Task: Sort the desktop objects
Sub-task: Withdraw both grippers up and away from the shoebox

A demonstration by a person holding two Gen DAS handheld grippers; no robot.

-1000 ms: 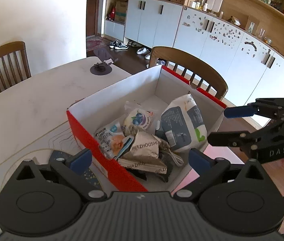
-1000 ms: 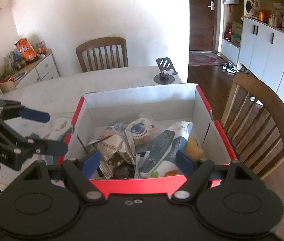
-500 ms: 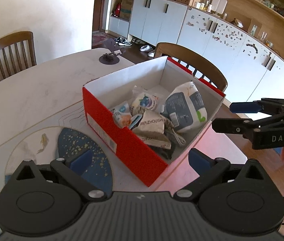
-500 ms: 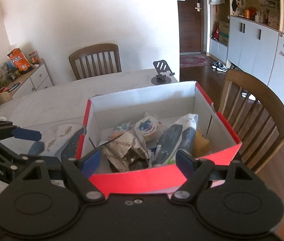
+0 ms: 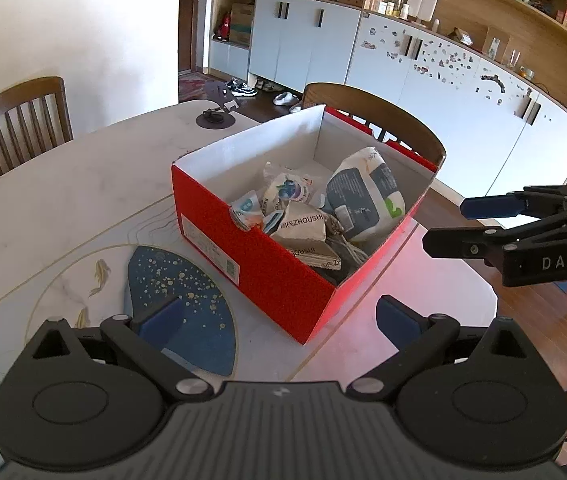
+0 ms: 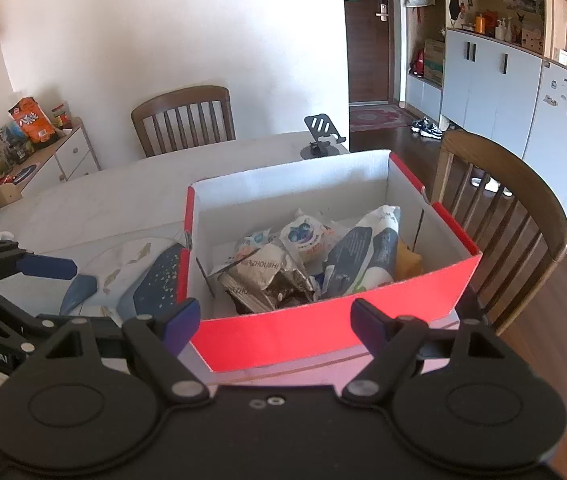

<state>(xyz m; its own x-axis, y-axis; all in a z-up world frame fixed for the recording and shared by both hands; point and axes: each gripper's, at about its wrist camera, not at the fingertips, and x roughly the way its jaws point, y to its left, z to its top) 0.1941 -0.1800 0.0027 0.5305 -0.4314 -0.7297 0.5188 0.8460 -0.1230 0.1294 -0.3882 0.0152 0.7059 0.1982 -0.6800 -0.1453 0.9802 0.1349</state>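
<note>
A red cardboard box [image 5: 267, 276] [image 6: 323, 332] with white inner walls stands on the pale table near its corner. Inside lie several snack packets: a big grey-and-white bag [image 5: 363, 196] [image 6: 367, 256], a crumpled brown "ZHOUSHI" bag [image 5: 303, 228] [image 6: 259, 272] and a small blueberry pouch [image 5: 287, 192] [image 6: 303, 236]. My left gripper [image 5: 279, 318] is open and empty, hovering near the box's near corner. My right gripper [image 6: 271, 320] is open and empty in front of the box's red wall. Each gripper shows in the other's view: the right [image 5: 459, 224], the left [image 6: 43, 292].
A dark blue mat with gold specks [image 5: 179, 296] [image 6: 155, 284] lies left of the box. A phone stand [image 5: 215, 116] [image 6: 323, 140] sits at the table's far edge. Wooden chairs [image 5: 19, 120] [image 6: 507, 216] surround the table. White cabinets [image 5: 423, 92] line the far wall.
Both grippers have drawn back and up from the box, which now looks smaller and farther away. The blue mat has come into view. Both stay open and empty.
</note>
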